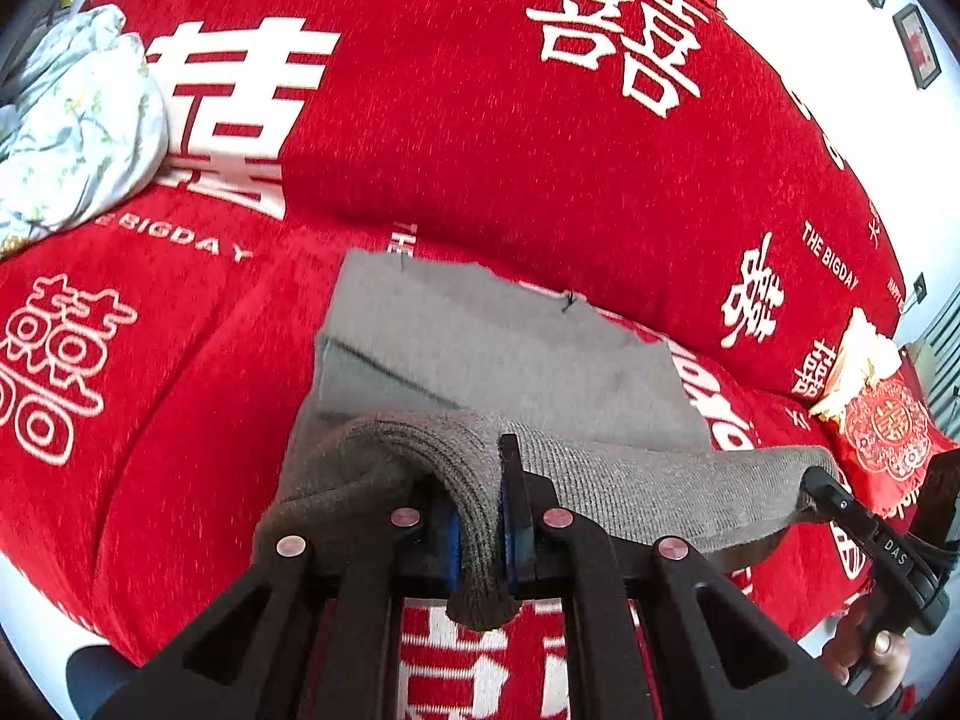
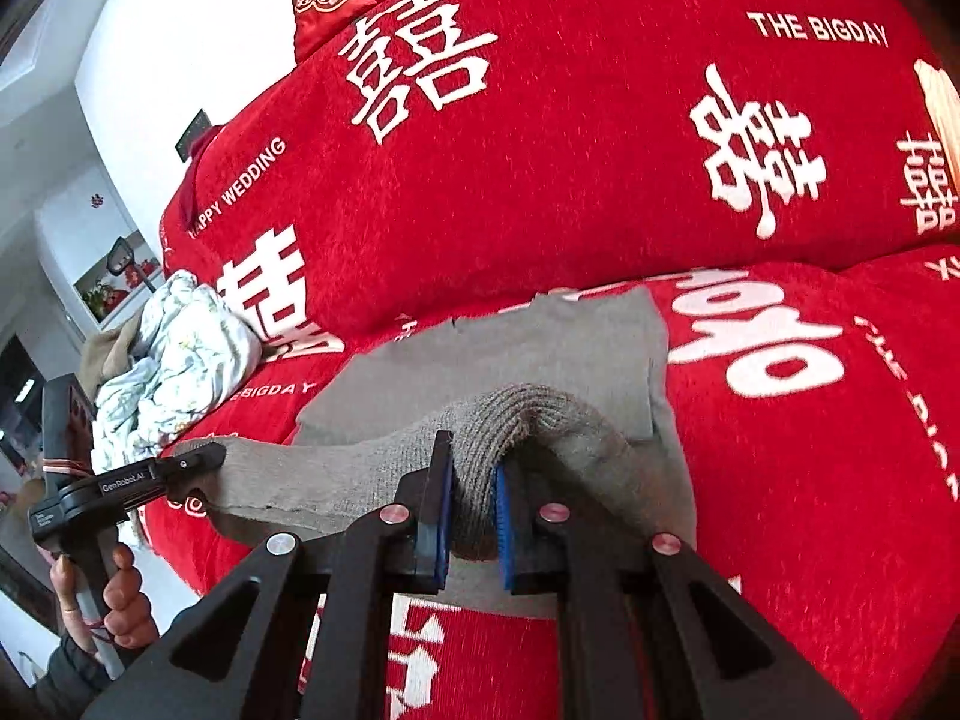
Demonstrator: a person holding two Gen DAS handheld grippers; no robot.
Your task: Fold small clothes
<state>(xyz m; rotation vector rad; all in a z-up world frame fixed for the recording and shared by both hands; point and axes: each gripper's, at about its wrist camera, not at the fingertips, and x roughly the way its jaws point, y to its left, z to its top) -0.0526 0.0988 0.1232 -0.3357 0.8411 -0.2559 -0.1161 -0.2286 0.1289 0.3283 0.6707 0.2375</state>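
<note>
Grey knitted garment [image 1: 510, 354] lies on the red bedspread [image 1: 420, 150] near the bed's front edge. Its far part rests flat on the cover; its near edge is raised off the cover and stretched between the two grippers.

Left gripper [image 1: 480, 531]: jaws closed tight on the ribbed near hem at the garment's left end. A bunch of knit is squeezed between the blue pads, and a tab of it hangs below them. In the right wrist view this gripper [image 2: 204, 456] shows at the left, its tip pressed on the cloth edge, with a hand [image 2: 120, 600] round its handle.

Right gripper [image 2: 471, 516]: jaws closed on the hem at the right end, a rolled fold of knit clamped between the blue pads. In the left wrist view it [image 1: 816, 477] appears at the far right, nipping the cloth's corner, a hand [image 1: 870, 654] below it.

No containers in view.

Writing: the bedspread carries "HAPPY WEDDING" and "THE BIGDAY" in white, with large white double-happiness characters. The left gripper's body reads "GenRobot.AI"; the right gripper's body reads "DAS".

Other items: a crumpled pale floral cloth [image 1: 72, 120] at the bed's left side; a red embroidered cushion [image 1: 882, 432] towards the right edge; framed pictures [image 1: 915, 45] on the white wall.
</note>
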